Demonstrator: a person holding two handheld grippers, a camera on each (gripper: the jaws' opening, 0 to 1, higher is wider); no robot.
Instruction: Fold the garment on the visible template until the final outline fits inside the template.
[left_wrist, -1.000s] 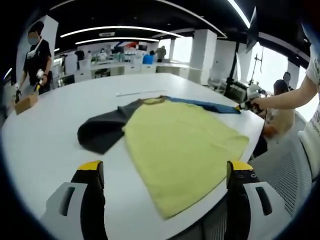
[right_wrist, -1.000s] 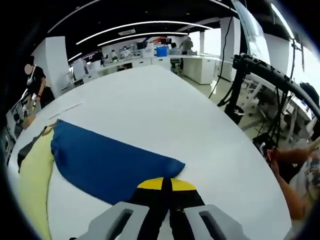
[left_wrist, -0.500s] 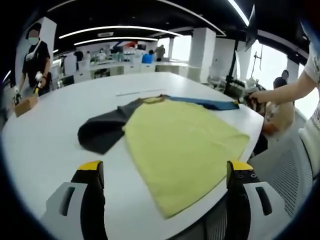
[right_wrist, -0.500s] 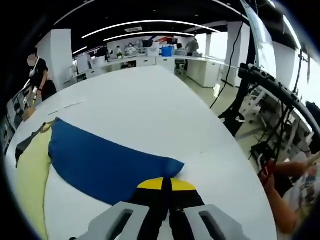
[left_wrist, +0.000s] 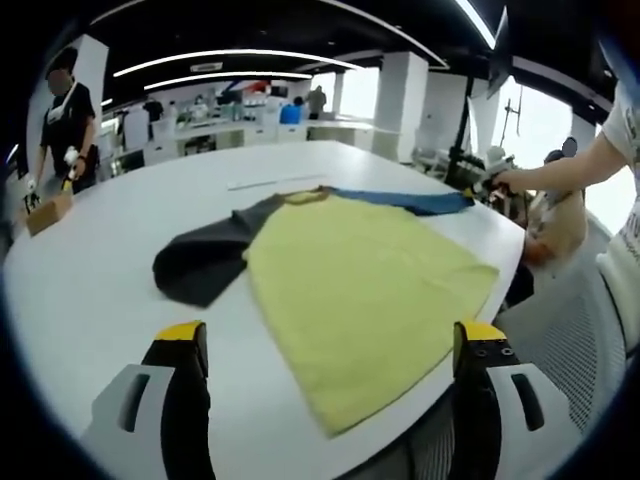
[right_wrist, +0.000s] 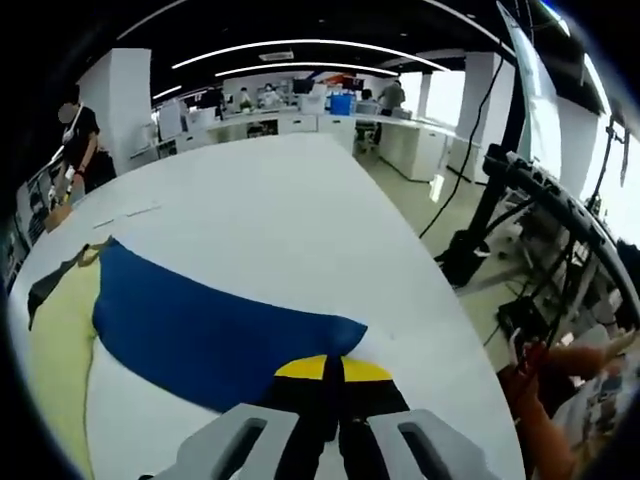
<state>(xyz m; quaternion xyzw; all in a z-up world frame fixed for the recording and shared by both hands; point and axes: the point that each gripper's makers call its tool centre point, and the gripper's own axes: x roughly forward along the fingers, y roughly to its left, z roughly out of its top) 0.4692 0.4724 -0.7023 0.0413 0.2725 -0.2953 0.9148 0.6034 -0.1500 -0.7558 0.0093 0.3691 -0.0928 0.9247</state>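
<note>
Left gripper view looked across a large white table (left_wrist: 90, 290), rounded at its near and right edges. Lay spread on it: a garment (left_wrist: 350, 290) with a yellow body reaching the near right edge of the table, flat and fairly smooth. Dark grey sleeve (left_wrist: 200, 262) stretched out to the left of the body; blue sleeve (left_wrist: 415, 201) ran to the far right, pulled thin and straight. Left gripper (left_wrist: 330, 340) hung near the table's near edge, yellow-tipped jaws wide apart with nothing between them, short of the yellow hem. Right gripper (left_wrist: 490, 180) seen at the far right, at the end of the blue sleeve, held by a person's hand (left_wrist: 515, 178). From the right gripper view, right gripper (right_wrist: 333, 368) pressed closed on the blue sleeve (right_wrist: 200, 330) at its cuff, jaws together, the sleeve fanning away to the left toward the yellow body. Stood at the far left beside the table: a person in a black shirt (left_wrist: 65, 115). Rested near that person on the table: a small brown box (left_wrist: 50, 211).
</note>
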